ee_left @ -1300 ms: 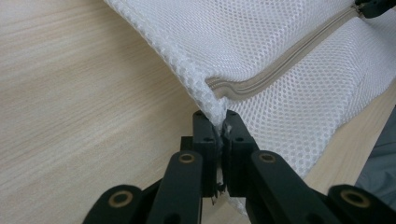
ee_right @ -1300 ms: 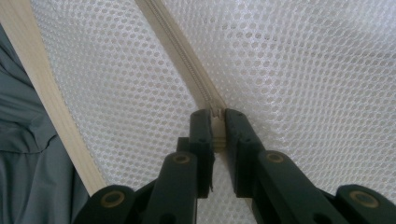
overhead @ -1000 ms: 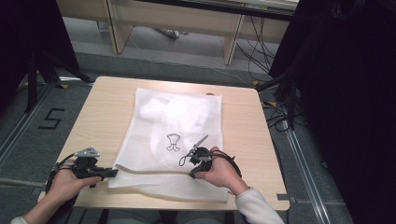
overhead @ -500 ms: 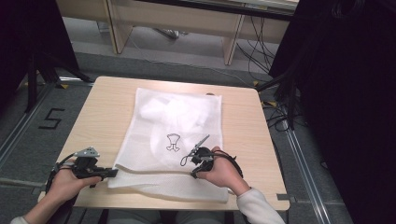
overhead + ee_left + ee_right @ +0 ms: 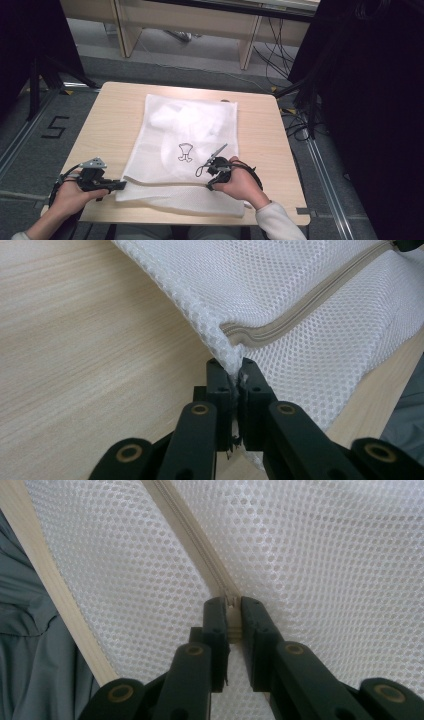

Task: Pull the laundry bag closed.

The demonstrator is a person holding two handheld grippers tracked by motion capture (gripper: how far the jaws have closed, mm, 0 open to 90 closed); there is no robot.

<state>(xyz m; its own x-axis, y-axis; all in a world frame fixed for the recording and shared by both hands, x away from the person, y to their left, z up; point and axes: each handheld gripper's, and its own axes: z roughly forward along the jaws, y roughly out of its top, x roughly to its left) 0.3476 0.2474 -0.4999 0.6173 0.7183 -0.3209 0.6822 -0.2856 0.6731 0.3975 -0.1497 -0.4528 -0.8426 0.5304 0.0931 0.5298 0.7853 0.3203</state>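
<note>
The left gripper has its jaws clenched on the corner of the white mesh laundry bag, right where the beige zipper ends. The right gripper has its jaws pinched tight on the zipper's slider. The bag lies flat at the centre of the frame on the wooden desk in the high view, its black printed mark just left of the right gripper.

White mesh laundry bag lies flat at the centre of the pale wood counter, long axis 12 to 6 o'clock. Fine honeycomb weave; small black printed mark near mid-panel. Beige zipper runs along the 6 o'clock edge. Its 7 o'clock corner is lifted and puckered.
</note>
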